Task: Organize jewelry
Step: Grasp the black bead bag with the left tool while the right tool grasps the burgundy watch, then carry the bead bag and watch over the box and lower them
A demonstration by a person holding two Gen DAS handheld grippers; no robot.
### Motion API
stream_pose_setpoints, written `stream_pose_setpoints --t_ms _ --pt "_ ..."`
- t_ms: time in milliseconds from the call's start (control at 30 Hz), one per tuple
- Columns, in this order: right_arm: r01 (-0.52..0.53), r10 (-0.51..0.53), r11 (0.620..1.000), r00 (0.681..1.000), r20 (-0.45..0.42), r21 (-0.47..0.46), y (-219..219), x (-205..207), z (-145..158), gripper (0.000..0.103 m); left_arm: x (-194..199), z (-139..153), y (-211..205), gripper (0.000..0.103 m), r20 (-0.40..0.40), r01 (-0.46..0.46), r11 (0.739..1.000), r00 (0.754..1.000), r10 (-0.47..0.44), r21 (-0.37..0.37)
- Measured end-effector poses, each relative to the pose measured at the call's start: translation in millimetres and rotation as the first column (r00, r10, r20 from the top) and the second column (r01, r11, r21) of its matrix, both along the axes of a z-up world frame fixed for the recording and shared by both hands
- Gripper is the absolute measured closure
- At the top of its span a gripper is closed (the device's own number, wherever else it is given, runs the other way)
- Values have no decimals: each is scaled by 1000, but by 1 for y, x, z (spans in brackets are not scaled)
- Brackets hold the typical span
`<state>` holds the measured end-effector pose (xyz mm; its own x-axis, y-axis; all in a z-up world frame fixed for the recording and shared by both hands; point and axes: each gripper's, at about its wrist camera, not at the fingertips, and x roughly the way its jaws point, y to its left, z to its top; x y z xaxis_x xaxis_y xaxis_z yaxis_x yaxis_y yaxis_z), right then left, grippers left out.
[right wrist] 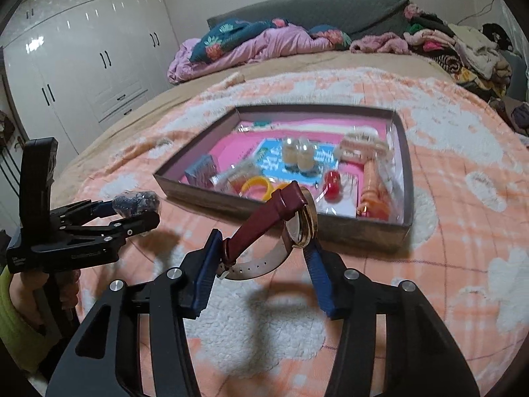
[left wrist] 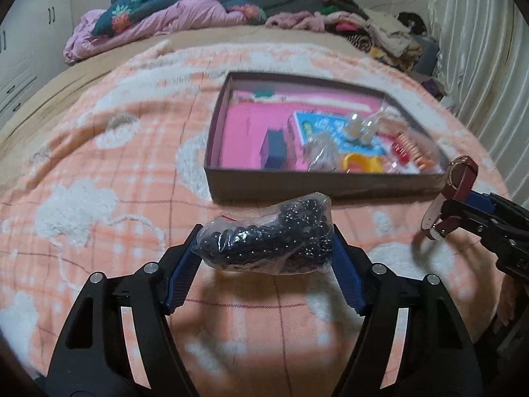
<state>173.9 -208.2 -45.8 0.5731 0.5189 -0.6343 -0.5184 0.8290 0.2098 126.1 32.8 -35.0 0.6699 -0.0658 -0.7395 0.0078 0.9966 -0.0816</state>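
Observation:
My left gripper is shut on a clear plastic bag of black beads, held above the blanket just in front of the box; it also shows in the right wrist view. My right gripper is shut on a watch with a maroon strap and gold case, held above the blanket near the box's front wall; the watch also shows in the left wrist view. The open grey box has a pink lining and holds several pieces: a yellow bangle, red beads, small jars and hair clips.
The box sits on an orange-and-white plaid blanket on a bed. Crumpled bedding and piled clothes lie at the far end. A white wardrobe stands to the left, a curtain to the right.

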Motion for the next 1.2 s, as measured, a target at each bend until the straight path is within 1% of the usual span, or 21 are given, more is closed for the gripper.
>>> stream_pose_setpoints --t_ms 67,300,600,933,1100,1200 --pt "-5 5 1000 1000 17 9 -1 -3 8 54 -2 8 2 38 12 1 1000 1000 -1 -15" --pt "-8 6 1000 998 60 27 -7 -9 27 54 -6 30 5 38 60 -6 999 998 7 -31" --pt "16 -19 999 995 95 30 -13 -9 39 54 2 44 2 38 94 1 999 996 2 -35" --pt "74 -77 997 988 131 33 -25 7 53 54 28 50 -17 38 113 33 999 993 -30 -26" --pt "116 -120 993 983 138 37 -37 23 60 54 43 55 -25 38 123 47 998 992 -41 -46" --pt "133 -136 991 981 138 33 -40 30 61 54 52 58 -31 38 133 54 998 990 -48 -45"
